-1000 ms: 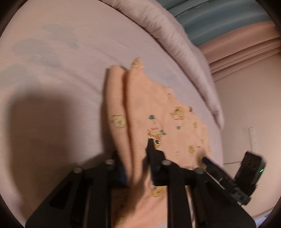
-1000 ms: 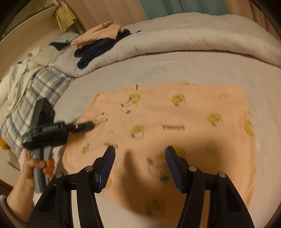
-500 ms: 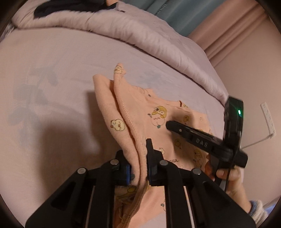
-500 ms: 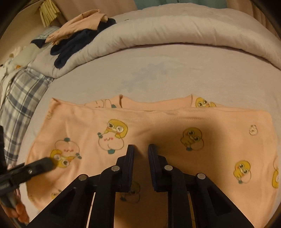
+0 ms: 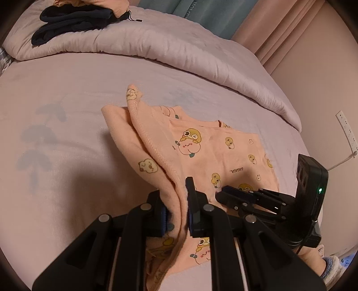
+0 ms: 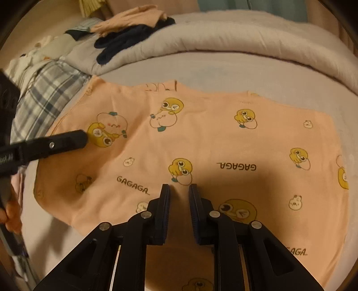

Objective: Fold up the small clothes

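On the pale lilac bedsheet (image 5: pixel 73 94) lies a small peach garment (image 6: pixel 201 143) printed with yellow cartoon chicks and the word "GAGAGA", spread mostly flat in front of a rolled grey quilt (image 5: pixel 156 44) that runs across the far side of the bed.

The left gripper (image 5: pixel 176 208) is clenched on the garment's near left edge: a fold of stitched hem rises between its two black fingers and stands up off the sheet as a ridge, its top corner pointing toward the quilt. In the right wrist view this same gripper (image 6: pixel 84 138) reaches in from the left, its tip over the fabric by a large chick print, with part of a hand (image 6: pixel 11 212) visible below it at the frame's edge.

The right gripper (image 6: pixel 179 190) has just been closing and now pinches a small raised crease of the peach fabric between its narrow-set fingers, near the garment's near edge and just below a chick print. In the left wrist view it (image 5: pixel 220 194) comes in from the right, tip down on the cloth.

A dark navy garment (image 5: pixel 73 22) sits on the quilt at the far left, with more peach cloth (image 6: pixel 132 18) on top of it, and a plaid blanket (image 6: pixel 47 94) lies beside the bed's left side.
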`<control>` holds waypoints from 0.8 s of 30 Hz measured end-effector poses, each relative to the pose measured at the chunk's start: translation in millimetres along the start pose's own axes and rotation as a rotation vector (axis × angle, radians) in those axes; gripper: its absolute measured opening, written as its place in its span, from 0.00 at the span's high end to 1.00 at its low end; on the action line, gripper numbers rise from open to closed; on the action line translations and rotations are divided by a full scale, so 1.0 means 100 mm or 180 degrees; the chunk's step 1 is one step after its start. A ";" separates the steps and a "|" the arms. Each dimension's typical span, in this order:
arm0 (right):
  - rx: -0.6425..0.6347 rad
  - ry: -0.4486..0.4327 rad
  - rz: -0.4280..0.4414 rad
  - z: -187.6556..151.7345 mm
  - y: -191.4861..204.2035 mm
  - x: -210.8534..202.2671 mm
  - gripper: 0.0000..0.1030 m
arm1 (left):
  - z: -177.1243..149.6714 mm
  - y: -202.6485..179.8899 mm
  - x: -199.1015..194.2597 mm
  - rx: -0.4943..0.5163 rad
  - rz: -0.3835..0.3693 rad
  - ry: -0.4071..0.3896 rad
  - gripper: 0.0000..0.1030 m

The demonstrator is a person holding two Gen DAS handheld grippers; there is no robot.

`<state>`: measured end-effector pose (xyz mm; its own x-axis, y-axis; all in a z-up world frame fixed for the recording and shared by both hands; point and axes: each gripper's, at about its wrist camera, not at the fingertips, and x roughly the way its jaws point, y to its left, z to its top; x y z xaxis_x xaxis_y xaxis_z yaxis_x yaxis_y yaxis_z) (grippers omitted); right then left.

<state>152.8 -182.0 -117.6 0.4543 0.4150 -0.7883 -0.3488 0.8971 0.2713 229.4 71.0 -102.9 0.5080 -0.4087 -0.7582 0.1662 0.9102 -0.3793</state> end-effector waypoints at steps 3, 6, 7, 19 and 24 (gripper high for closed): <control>0.0099 -0.0002 0.0055 0.00 0.01 -0.11 0.80 | -0.01 -0.05 -0.01 0.0051 0.0043 -0.0006 0.87; 0.0030 -0.0049 0.0132 -0.09 0.09 -0.24 0.80 | -0.03 -0.04 -0.02 0.0042 0.0046 -0.0009 0.87; -0.0009 -0.0042 0.0129 -0.12 0.12 -0.24 0.80 | -0.03 -0.04 -0.01 0.0035 0.0045 -0.0007 0.87; -0.0086 0.0187 0.0109 -0.18 0.12 -0.07 0.80 | -0.04 -0.09 -0.02 0.0009 0.0059 -0.0011 0.88; 0.0332 -0.0090 0.0361 -0.18 -0.14 -0.26 0.78 | -0.02 -0.21 -0.02 0.0091 0.0017 -0.0024 0.87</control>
<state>130.7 -208.4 -110.8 0.4404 0.5172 -0.7338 -0.3126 0.8546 0.4147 222.8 52.8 -94.4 0.5153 -0.4034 -0.7561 0.1874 0.9140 -0.3599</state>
